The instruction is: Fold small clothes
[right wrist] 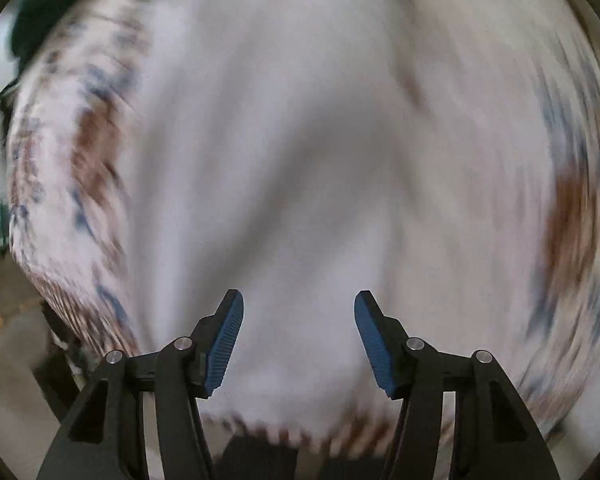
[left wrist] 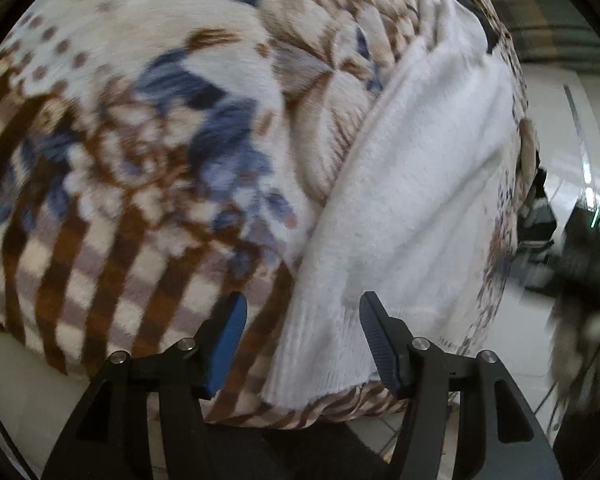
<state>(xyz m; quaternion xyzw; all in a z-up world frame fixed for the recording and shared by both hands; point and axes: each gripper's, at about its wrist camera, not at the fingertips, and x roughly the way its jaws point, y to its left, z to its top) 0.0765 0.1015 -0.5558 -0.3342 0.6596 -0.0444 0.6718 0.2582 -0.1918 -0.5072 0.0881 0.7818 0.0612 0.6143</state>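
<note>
A white knitted garment (left wrist: 412, 208) lies folded on a patterned blanket (left wrist: 140, 128) with brown, blue and cream motifs. Its ribbed hem is at the near edge, between the fingers of my left gripper (left wrist: 302, 312), which is open and hovers just above it. In the right wrist view the same white garment (right wrist: 300, 160) fills the frame, heavily blurred. My right gripper (right wrist: 299, 308) is open over the white cloth and holds nothing. The other gripper shows as a blurred dark shape (left wrist: 580, 248) at the right edge of the left wrist view.
The blanket's near edge (left wrist: 300, 416) drops off to a pale tiled floor (left wrist: 556, 128) on the right. Dark furniture (right wrist: 60, 360) stands at the lower left of the right wrist view. The blanket's patterned border (right wrist: 80, 200) frames the white cloth.
</note>
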